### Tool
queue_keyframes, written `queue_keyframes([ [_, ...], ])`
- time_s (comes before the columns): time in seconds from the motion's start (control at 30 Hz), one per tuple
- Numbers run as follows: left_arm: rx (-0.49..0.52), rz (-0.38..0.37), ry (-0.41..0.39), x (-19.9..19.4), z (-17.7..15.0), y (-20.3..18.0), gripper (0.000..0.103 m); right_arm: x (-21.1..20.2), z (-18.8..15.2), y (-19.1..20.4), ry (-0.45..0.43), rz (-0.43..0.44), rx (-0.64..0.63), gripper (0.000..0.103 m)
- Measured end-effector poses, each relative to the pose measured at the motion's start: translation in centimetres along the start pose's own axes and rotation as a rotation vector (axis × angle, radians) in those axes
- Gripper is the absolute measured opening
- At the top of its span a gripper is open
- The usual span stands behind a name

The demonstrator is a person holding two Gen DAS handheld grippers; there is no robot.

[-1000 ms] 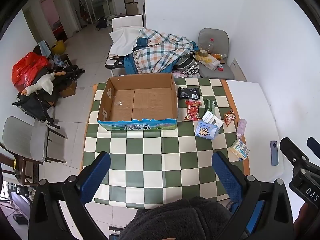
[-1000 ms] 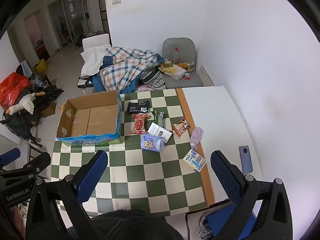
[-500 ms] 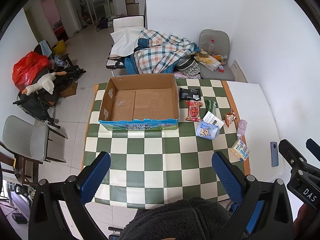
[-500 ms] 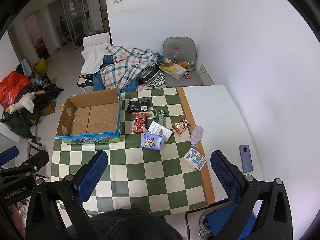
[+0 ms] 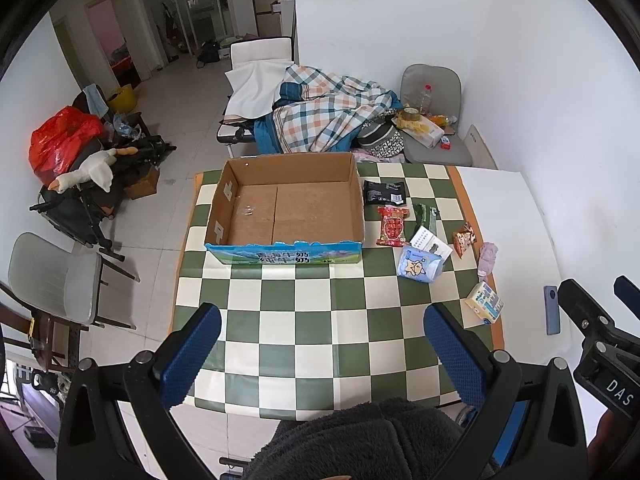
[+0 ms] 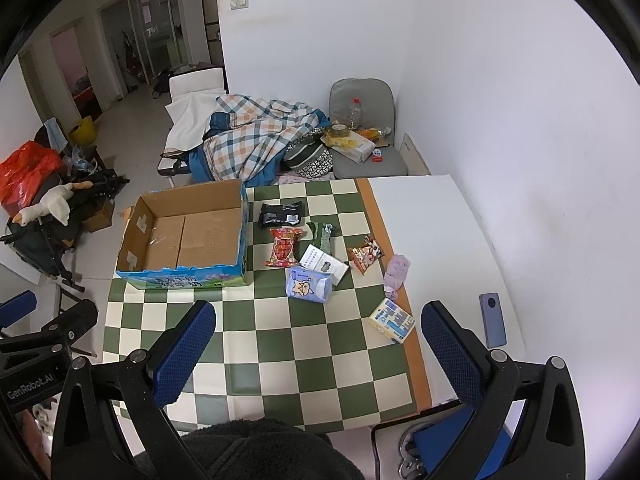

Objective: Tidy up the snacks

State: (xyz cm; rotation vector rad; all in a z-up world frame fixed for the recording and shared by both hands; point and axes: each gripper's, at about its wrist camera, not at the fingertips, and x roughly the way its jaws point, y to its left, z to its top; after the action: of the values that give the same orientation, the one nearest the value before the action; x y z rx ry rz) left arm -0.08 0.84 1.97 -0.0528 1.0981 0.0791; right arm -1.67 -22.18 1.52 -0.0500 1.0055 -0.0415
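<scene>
- Left claw [image 5: 322, 350] and right claw [image 6: 318, 346]: both spread wide, grasping nothing, lower frame.
- Open brown cardboard box [image 5: 286, 204]: centre frame on the green-checked counter [image 5: 316, 320].
- Snack packets [image 5: 394, 226]: just right of it.

Beyond my table I see a plaid blanket [image 5: 328, 120], a grey chair [image 5: 434, 148], and a phone [image 6: 493, 319].

Cardboard box [image 5: 288, 208]: open-topped, empty, blue printed front, set on checkered worktop [image 5: 312, 320]. Snacks laid flat to its right: black packet [image 5: 385, 192], red packet [image 5: 394, 226], green packet [image 5: 425, 216], white card-like pack [image 5: 430, 240], light-blue pouch [image 5: 420, 264], orange packet [image 5: 463, 235], pink wrapper [image 5: 488, 255], small carton [image 5: 485, 303] apart, nearest.
</scene>
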Motion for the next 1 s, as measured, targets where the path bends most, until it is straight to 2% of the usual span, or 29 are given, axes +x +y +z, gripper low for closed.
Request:
queue_keyframes([
  [1.0,0.000,0.014,-0.066,-1.3,-0.4,-0.3,0.103,-1.7,0.5,-0.8,-0.041,-0.005,0.015,0.103],
])
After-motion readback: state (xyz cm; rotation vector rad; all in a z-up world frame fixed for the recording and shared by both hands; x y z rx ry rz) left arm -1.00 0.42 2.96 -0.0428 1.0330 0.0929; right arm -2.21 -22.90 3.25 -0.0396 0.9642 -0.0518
